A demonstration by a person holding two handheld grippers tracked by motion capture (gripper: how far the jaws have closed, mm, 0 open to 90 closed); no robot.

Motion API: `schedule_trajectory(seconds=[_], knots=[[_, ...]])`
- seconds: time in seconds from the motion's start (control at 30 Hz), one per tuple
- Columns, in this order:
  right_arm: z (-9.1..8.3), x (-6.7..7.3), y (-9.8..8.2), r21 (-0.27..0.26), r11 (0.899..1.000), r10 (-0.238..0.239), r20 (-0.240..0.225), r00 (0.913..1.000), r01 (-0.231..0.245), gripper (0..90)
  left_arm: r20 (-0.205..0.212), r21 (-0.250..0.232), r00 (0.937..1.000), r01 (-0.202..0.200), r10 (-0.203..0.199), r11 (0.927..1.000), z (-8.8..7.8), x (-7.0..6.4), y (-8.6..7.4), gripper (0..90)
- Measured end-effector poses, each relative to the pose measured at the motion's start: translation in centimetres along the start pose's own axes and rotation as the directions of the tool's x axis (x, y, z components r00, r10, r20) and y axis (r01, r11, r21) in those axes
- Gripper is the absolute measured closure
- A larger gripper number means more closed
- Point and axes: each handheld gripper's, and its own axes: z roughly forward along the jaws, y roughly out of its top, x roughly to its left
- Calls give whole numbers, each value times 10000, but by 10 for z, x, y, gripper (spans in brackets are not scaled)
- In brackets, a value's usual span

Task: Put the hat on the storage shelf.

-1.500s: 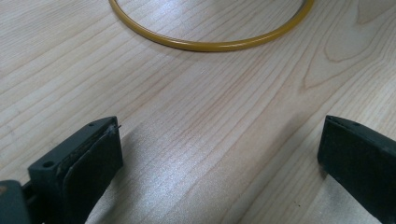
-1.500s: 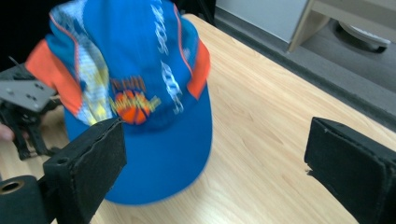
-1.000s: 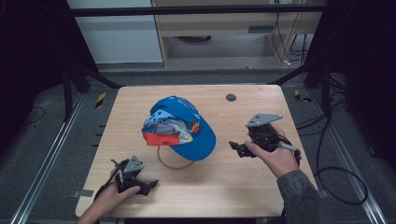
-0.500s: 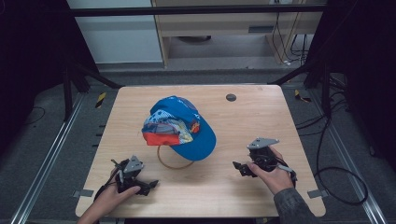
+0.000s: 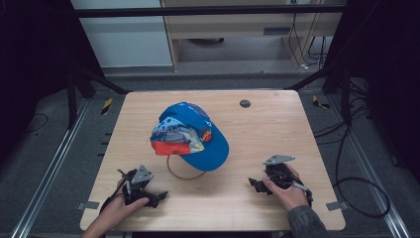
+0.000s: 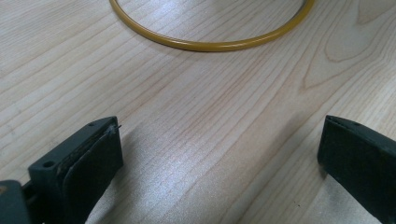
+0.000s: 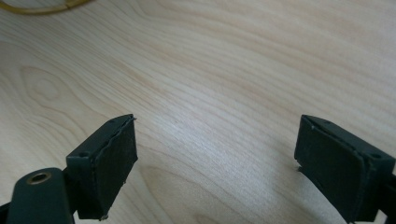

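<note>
Pale wood with plain grain and a soft satin sheen is seen across the table (image 5: 277,129). A smooth, glossy yellow finish, plastic by the look, is shown on the ring (image 6: 210,44). Matt black pads (image 7: 114,158), faintly textured, are carried by the right gripper (image 7: 217,163). The cap (image 5: 198,134) is made of matt cloth.

bare wood lies open along the table's (image 5: 307,124) near edge between the left gripper (image 5: 159,197) and right gripper (image 5: 253,183). mid-table, the blue cap (image 5: 190,134) and yellow ring (image 5: 178,173) block passage; a dark disc (image 5: 244,103) sits near the far edge.
</note>
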Motion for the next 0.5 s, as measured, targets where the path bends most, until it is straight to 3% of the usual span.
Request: schedule_trajectory(seconds=[0.2,0.27,0.4,0.5], knots=[[7,1,-5,-113,9999,-10,354,9994,14,122,1,2,10000,0,0,10000,0,0,0,0],[9,4,-6,-132,9995,-293,680,9973,302,109,2,2,10000,-1,1,10000,0,0,0,0],[12,8,-11,-573,9981,-199,836,9963,247,65,-1,4,10000,-3,3,10000,0,0,0,0],[12,8,-11,-580,9981,-168,864,9961,219,64,-1,-1,10000,6,-6,10000,0,0,0,0]])
